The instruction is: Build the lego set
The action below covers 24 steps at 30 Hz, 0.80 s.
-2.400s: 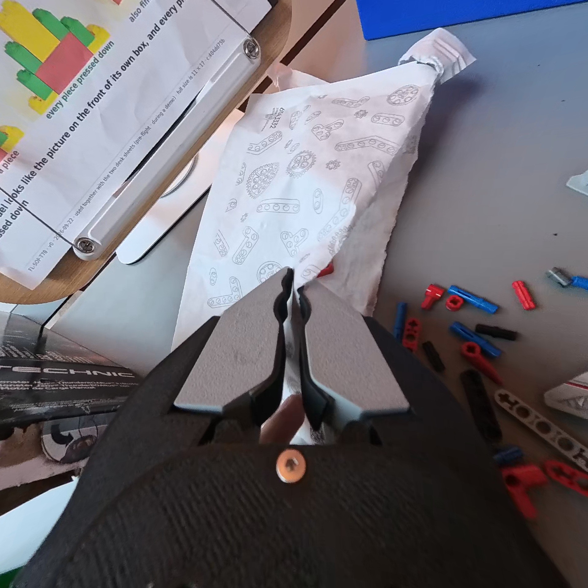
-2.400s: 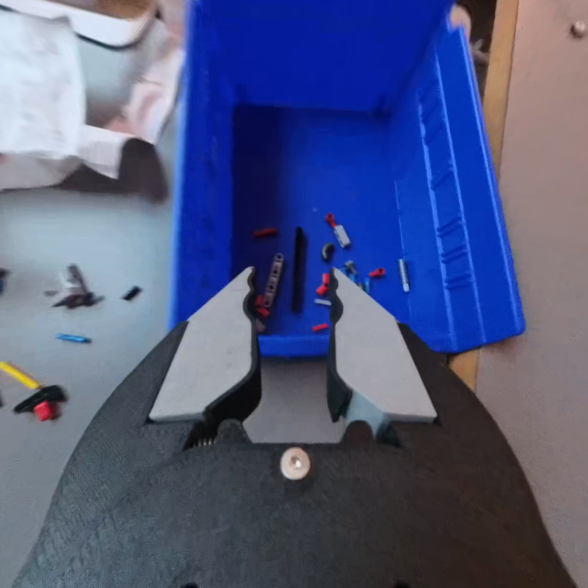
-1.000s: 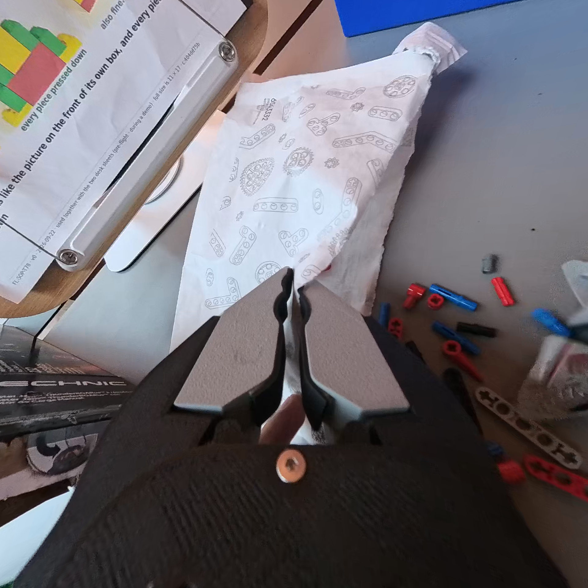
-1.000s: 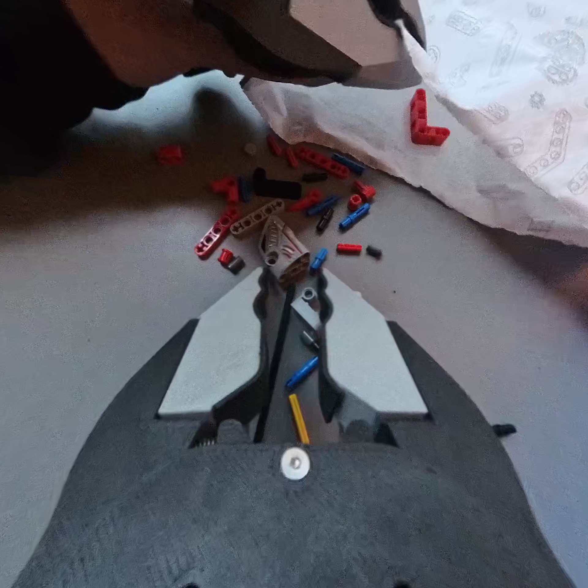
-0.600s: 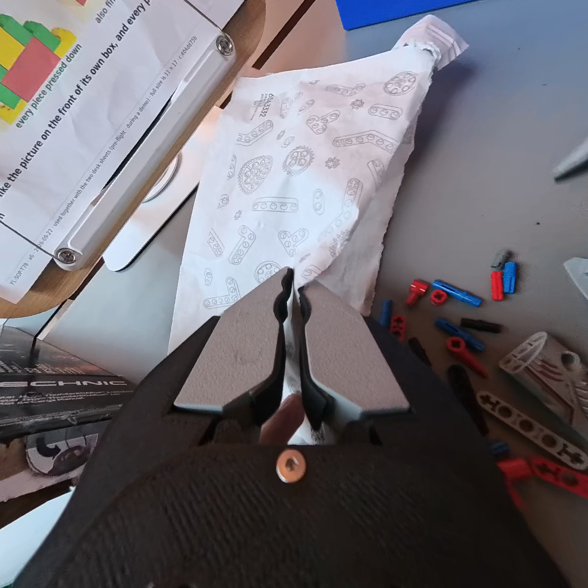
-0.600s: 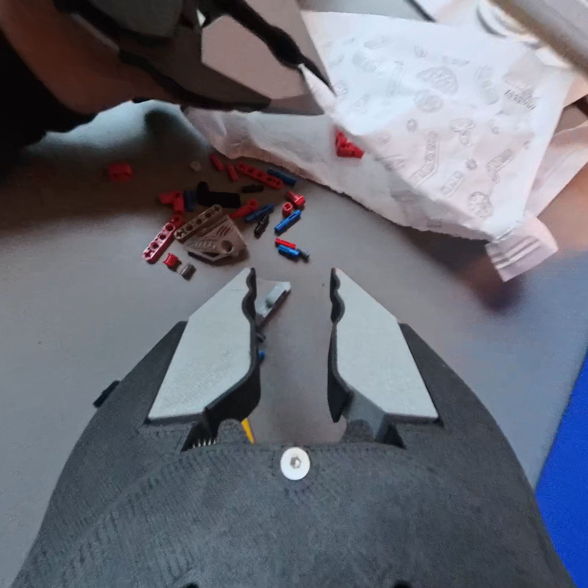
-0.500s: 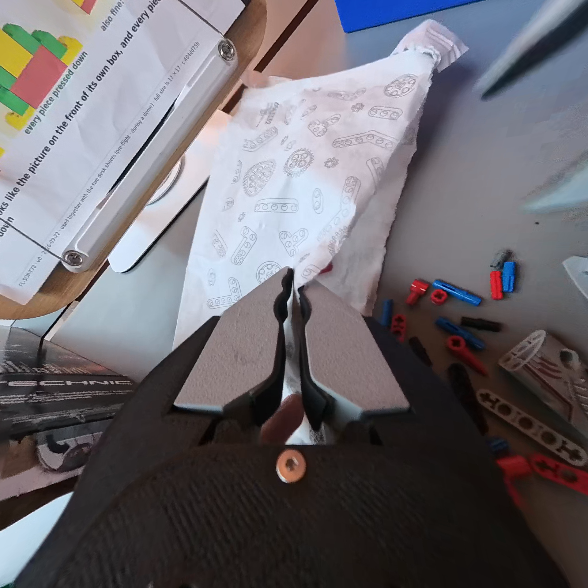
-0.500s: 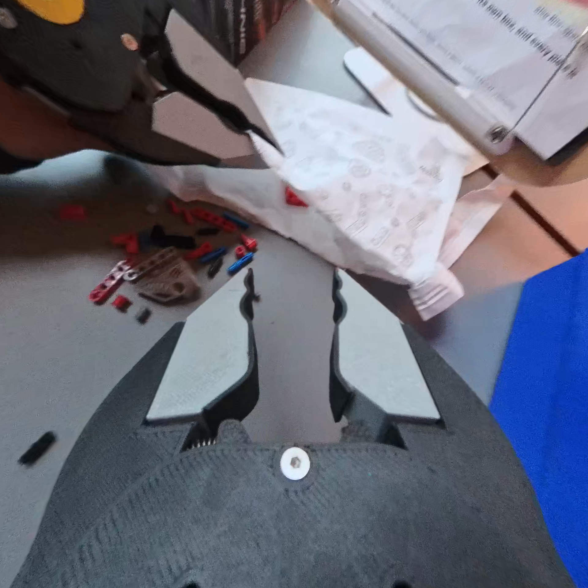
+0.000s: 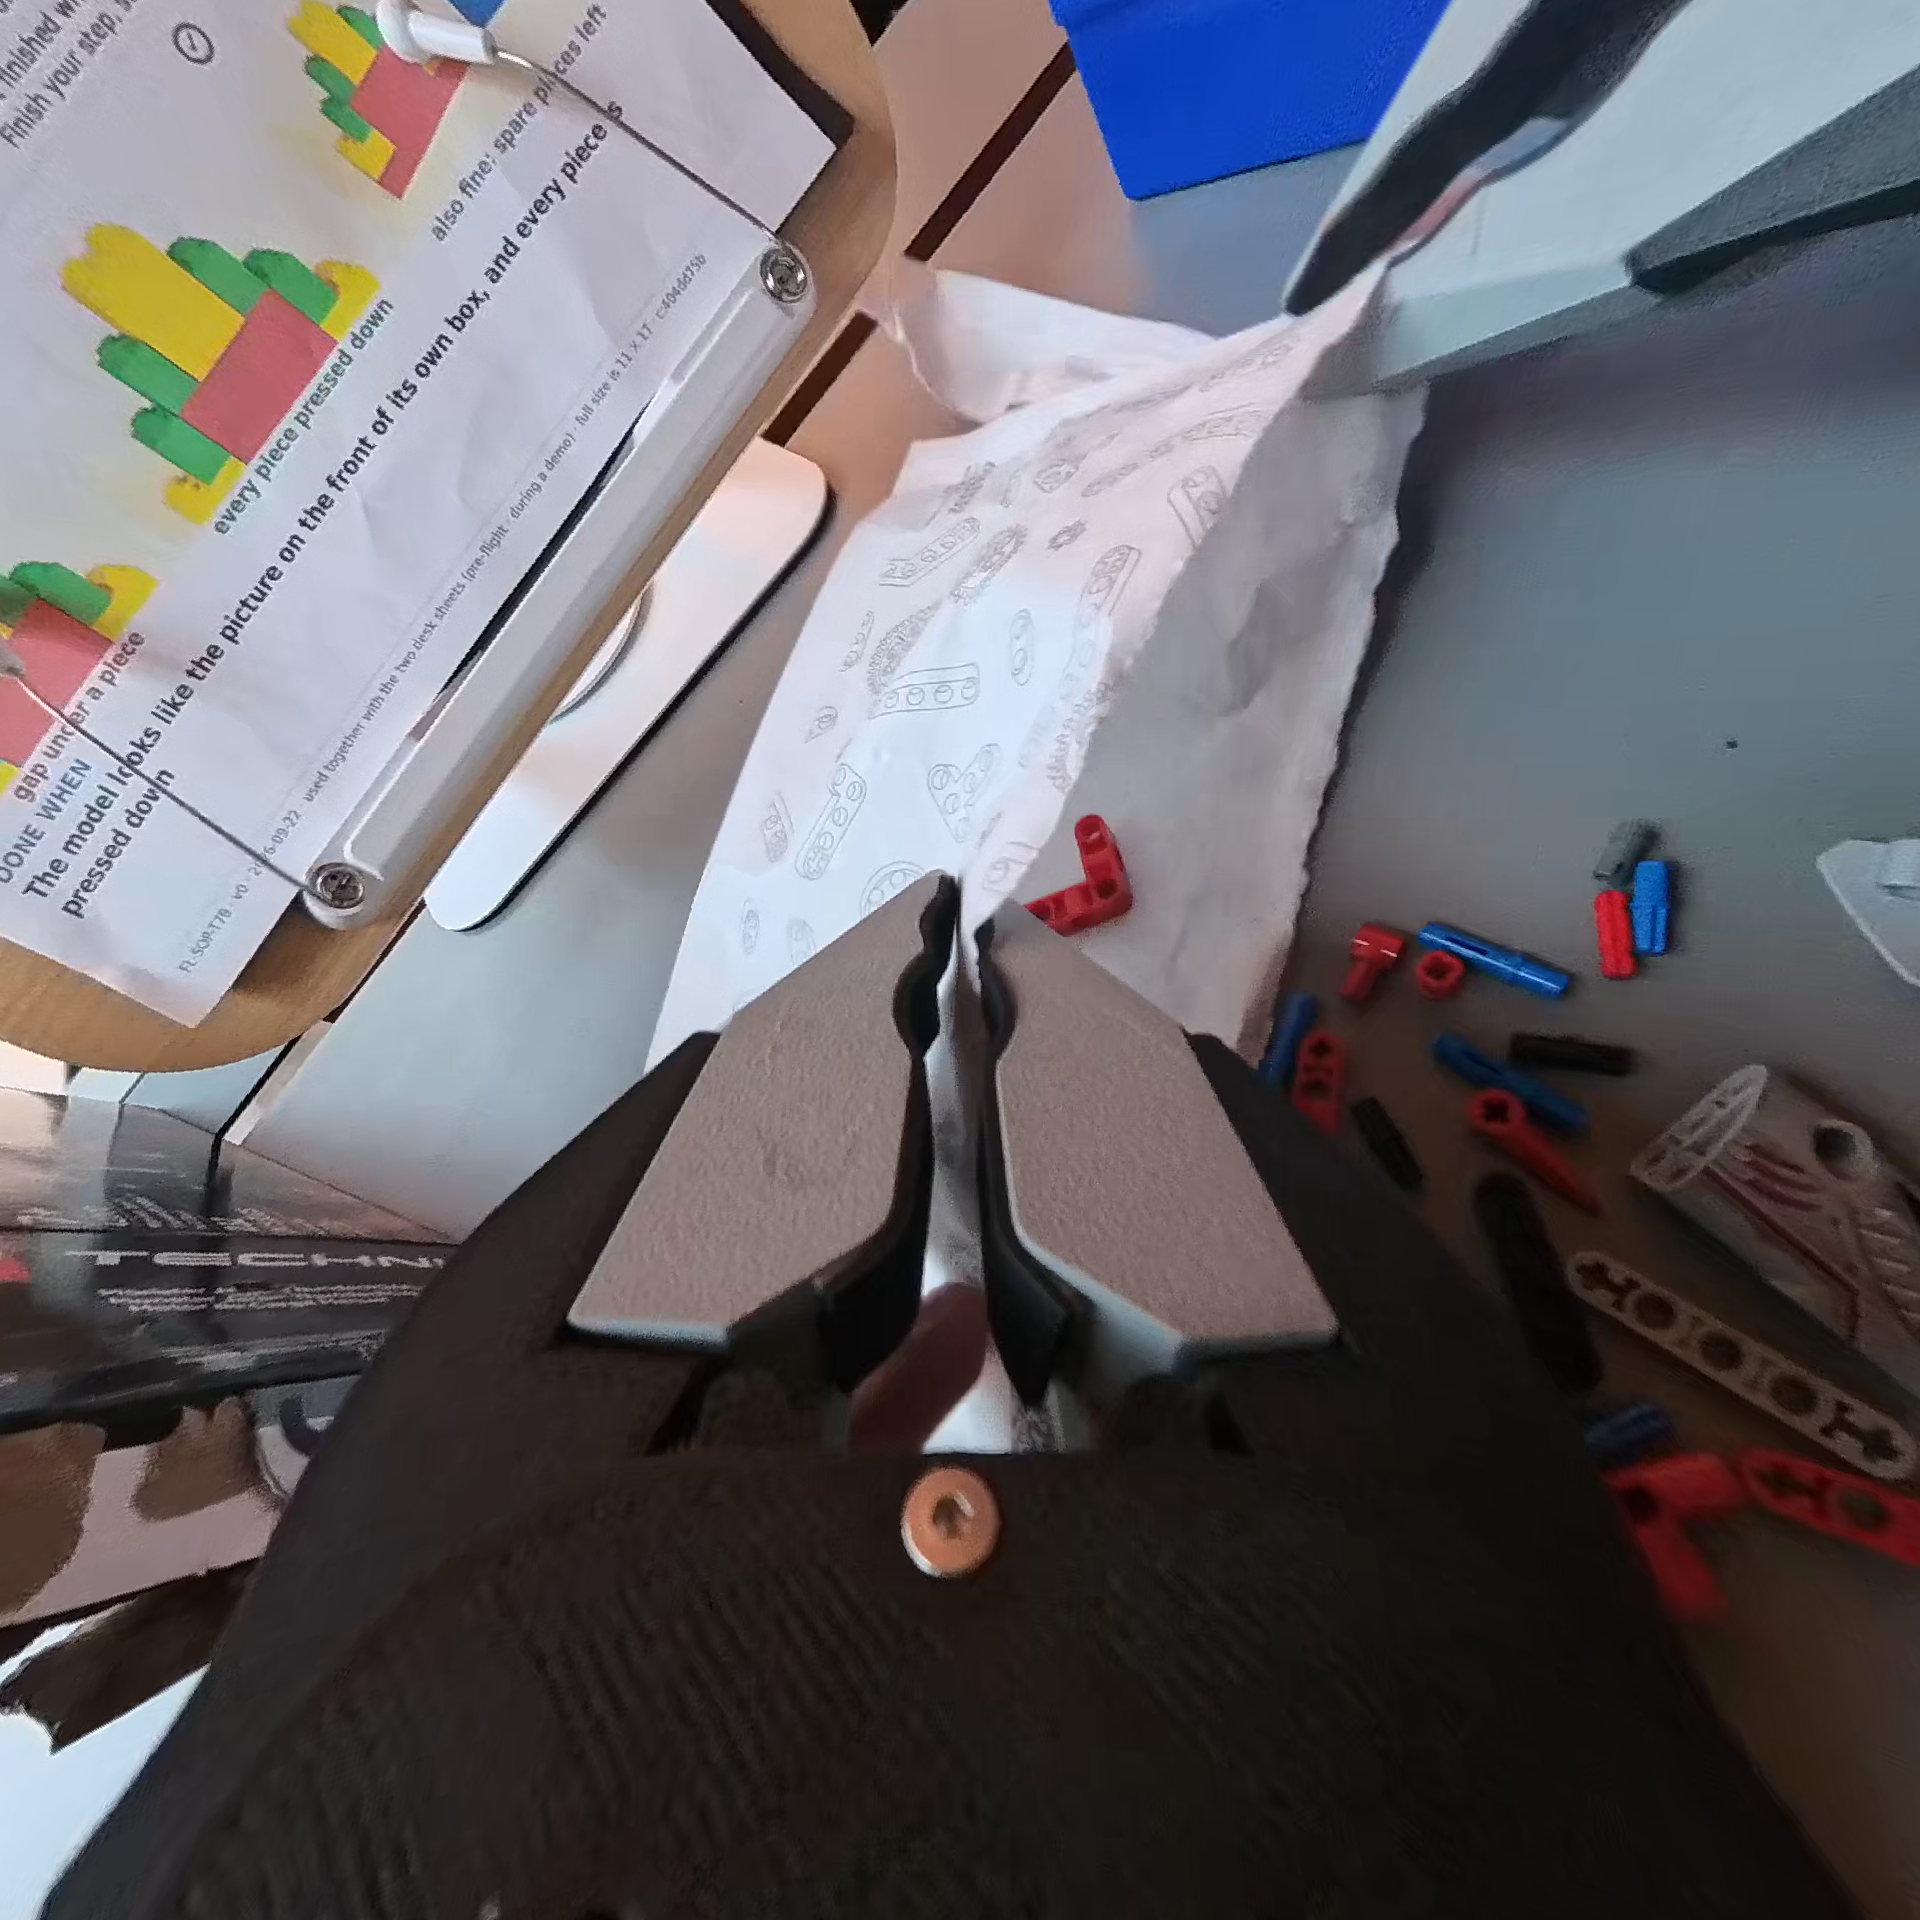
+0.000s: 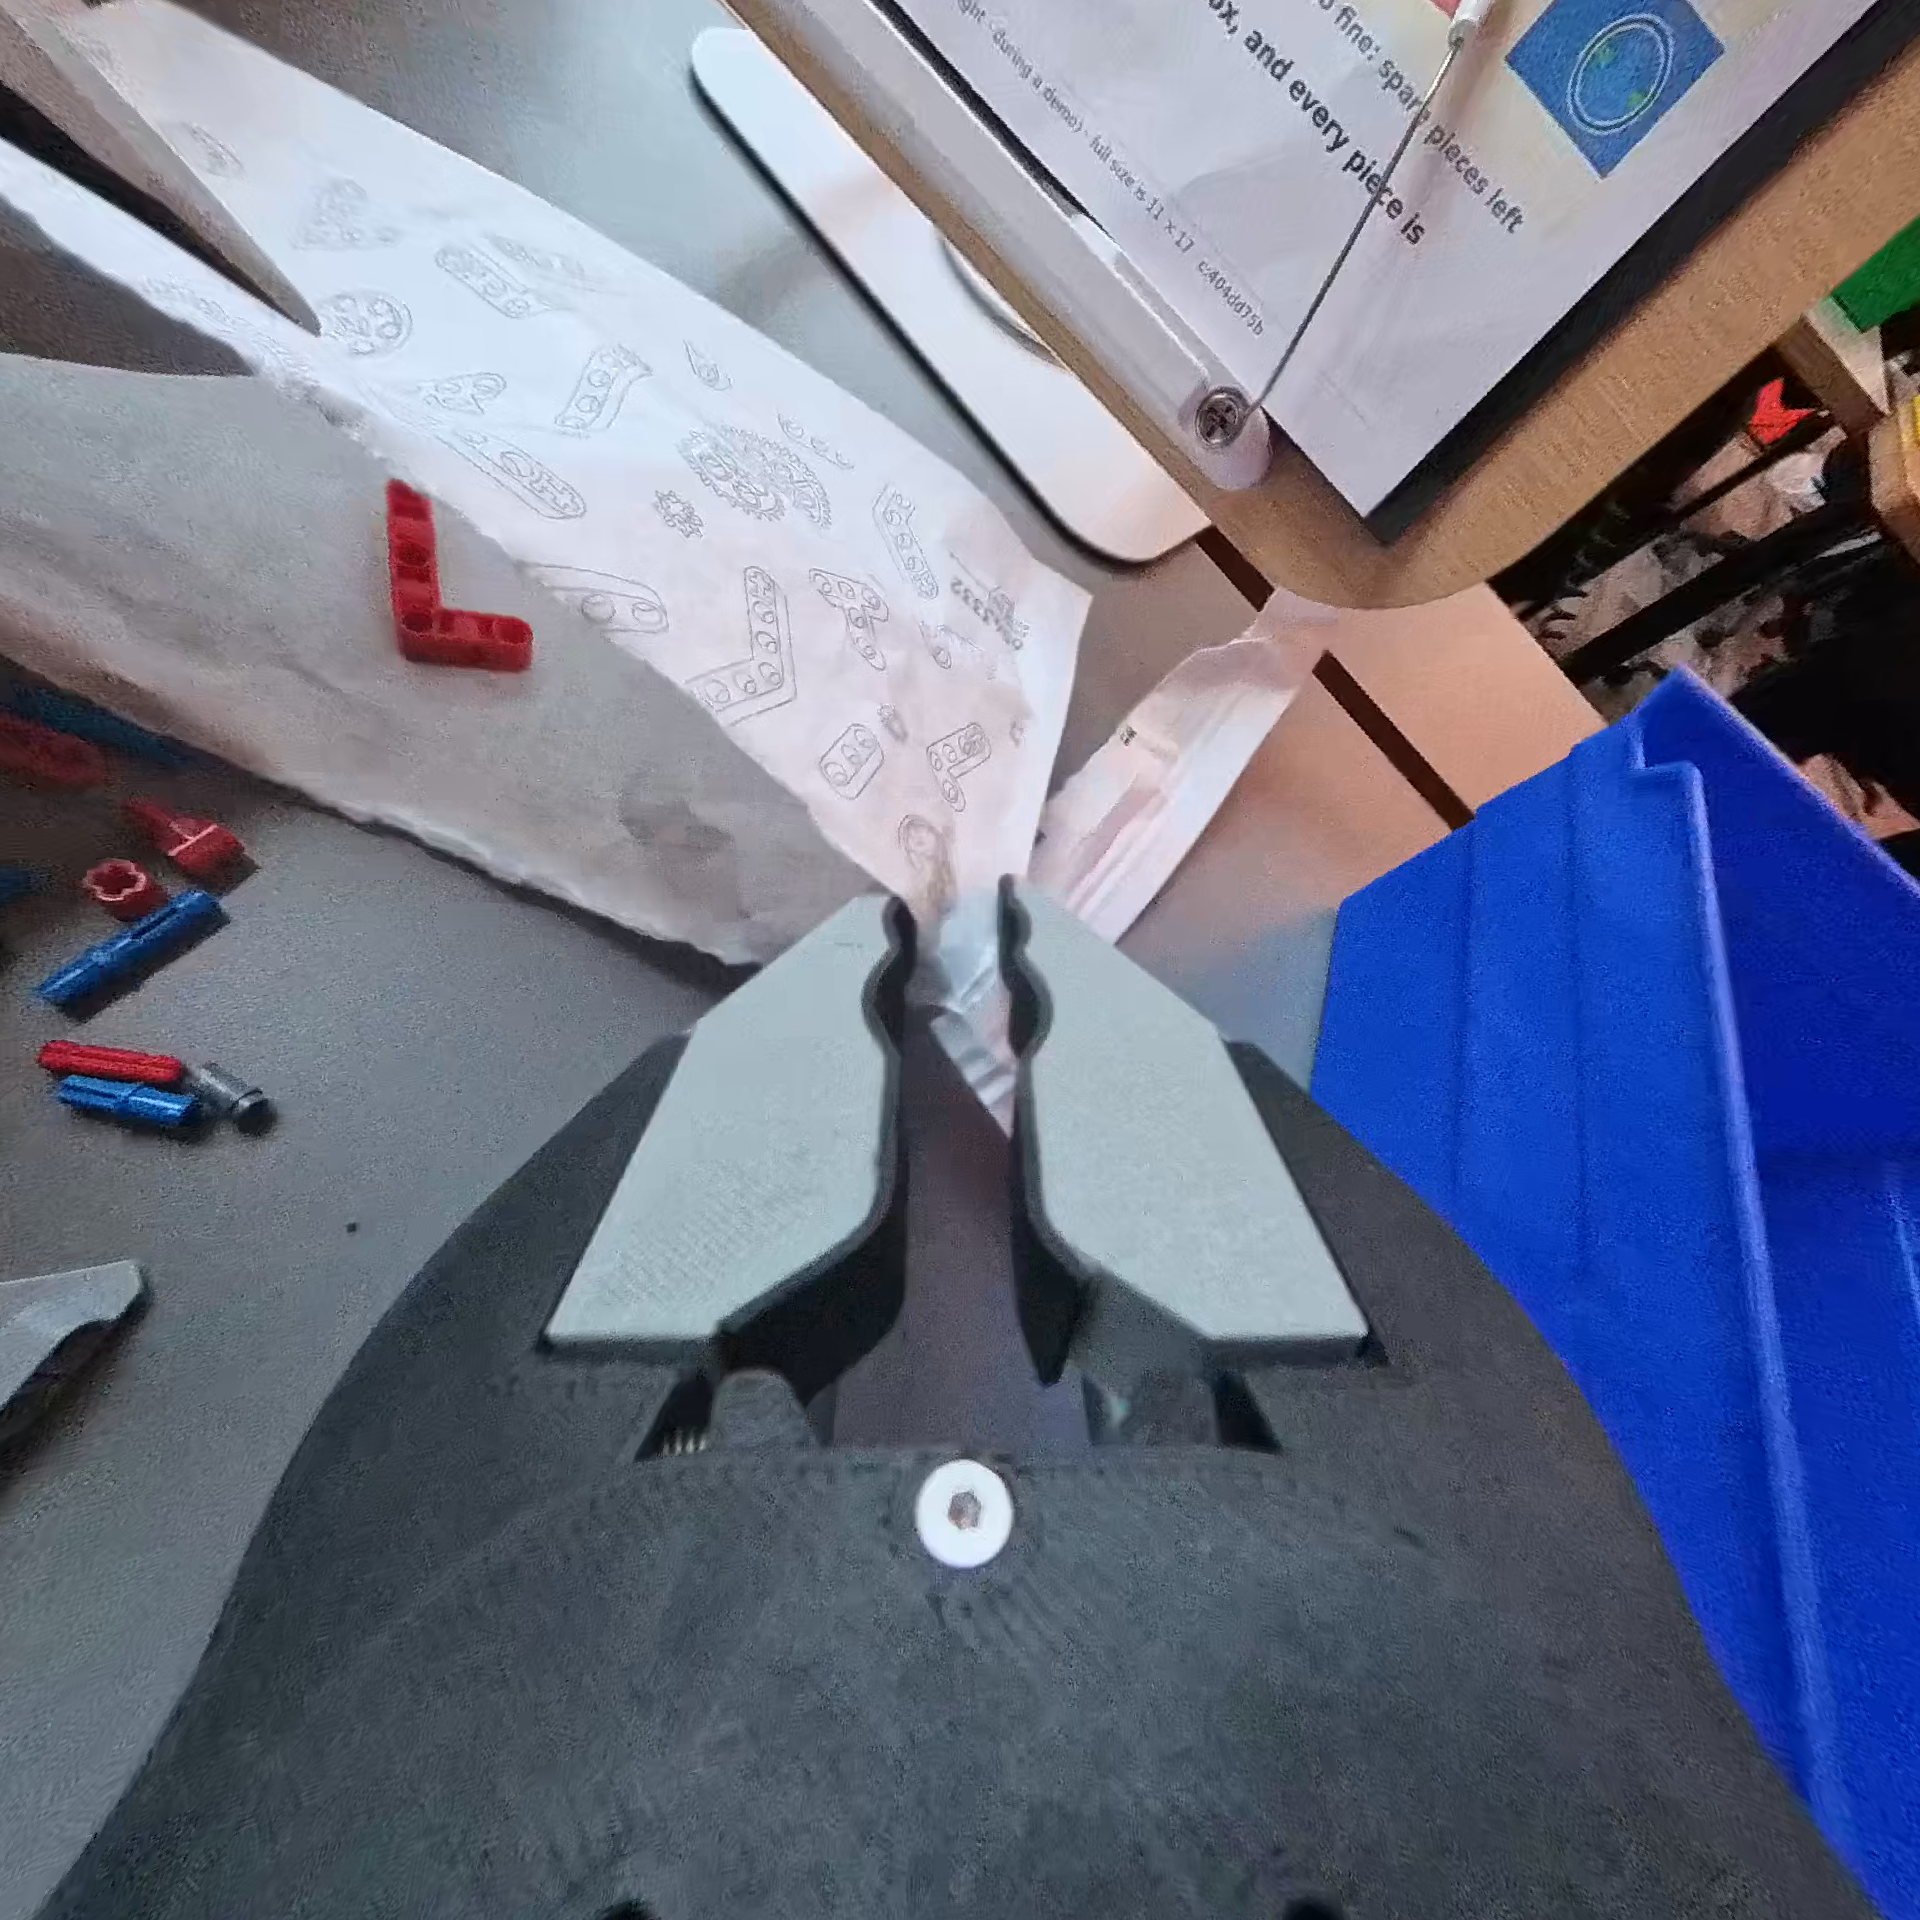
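A white paper parts bag (image 9: 1049, 644), printed with part outlines, is held up between both grippers. My left gripper (image 9: 961, 914) is shut on its torn open end. My right gripper (image 10: 951, 914) is shut on its crumpled sealed corner, and it also shows in the left wrist view (image 9: 1351, 312) at the top right. A red L-shaped beam (image 9: 1091, 883) lies on the bag's lower flap by the opening; it also shows in the right wrist view (image 10: 436, 592). Loose red, blue and black pins (image 9: 1486, 956) lie on the grey table (image 9: 1662, 623).
A grey printed panel (image 9: 1787, 1174) and a grey holed beam (image 9: 1745, 1361) lie at the right. A blue bin (image 10: 1662, 1143) stands right of my right gripper. An instruction sheet on a wooden board (image 9: 312, 468) with a white stand base (image 9: 623, 748) is behind the bag. A black box (image 9: 208, 1299) is at the left. Left tips to right tips: about 12 centimeters.
My right gripper swung from the blue bin over the loose pieces to the bag's sealed corner and closed on it. The bag is pulled tauter and the red L beam has come into view.
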Tool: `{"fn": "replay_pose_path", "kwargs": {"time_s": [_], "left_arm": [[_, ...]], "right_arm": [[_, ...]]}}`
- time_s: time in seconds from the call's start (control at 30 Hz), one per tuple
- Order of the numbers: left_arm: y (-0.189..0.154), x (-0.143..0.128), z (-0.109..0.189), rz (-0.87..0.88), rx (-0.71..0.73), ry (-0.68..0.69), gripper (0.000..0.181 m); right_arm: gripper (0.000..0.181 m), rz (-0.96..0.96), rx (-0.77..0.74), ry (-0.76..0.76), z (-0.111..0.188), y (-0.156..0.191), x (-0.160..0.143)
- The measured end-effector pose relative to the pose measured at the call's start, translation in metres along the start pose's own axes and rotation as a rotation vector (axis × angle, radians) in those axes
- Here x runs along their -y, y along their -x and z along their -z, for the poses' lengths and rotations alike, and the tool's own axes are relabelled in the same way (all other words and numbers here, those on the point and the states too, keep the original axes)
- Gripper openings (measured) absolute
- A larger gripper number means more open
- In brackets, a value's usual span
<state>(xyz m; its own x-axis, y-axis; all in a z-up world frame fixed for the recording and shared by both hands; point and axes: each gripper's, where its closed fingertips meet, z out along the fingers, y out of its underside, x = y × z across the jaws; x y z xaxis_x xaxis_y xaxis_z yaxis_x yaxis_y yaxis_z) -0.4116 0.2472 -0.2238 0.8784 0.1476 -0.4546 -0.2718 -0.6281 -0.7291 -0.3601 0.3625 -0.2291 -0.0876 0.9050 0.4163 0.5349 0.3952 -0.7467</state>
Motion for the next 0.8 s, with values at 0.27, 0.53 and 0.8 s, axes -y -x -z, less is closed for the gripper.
{"fn": "replay_pose_path", "kwargs": {"time_s": [0.27,0.53,0.8], "left_arm": [[-0.001,-0.003,-0.005,-0.043,0.011,0.014,0.000],[-0.011,0.024,0.008,0.057,-0.110,-0.045,0.019],[-0.018,0.019,0.009,0.140,-0.221,-0.011,0.020]], "right_arm": [[0.000,0.019,-0.014,0.029,0.003,0.001,-0.002],[0.000,-0.038,-0.056,0.057,0.007,-0.010,-0.005],[0.000,-0.049,-0.078,0.095,0.006,-0.014,-0.011]]}}
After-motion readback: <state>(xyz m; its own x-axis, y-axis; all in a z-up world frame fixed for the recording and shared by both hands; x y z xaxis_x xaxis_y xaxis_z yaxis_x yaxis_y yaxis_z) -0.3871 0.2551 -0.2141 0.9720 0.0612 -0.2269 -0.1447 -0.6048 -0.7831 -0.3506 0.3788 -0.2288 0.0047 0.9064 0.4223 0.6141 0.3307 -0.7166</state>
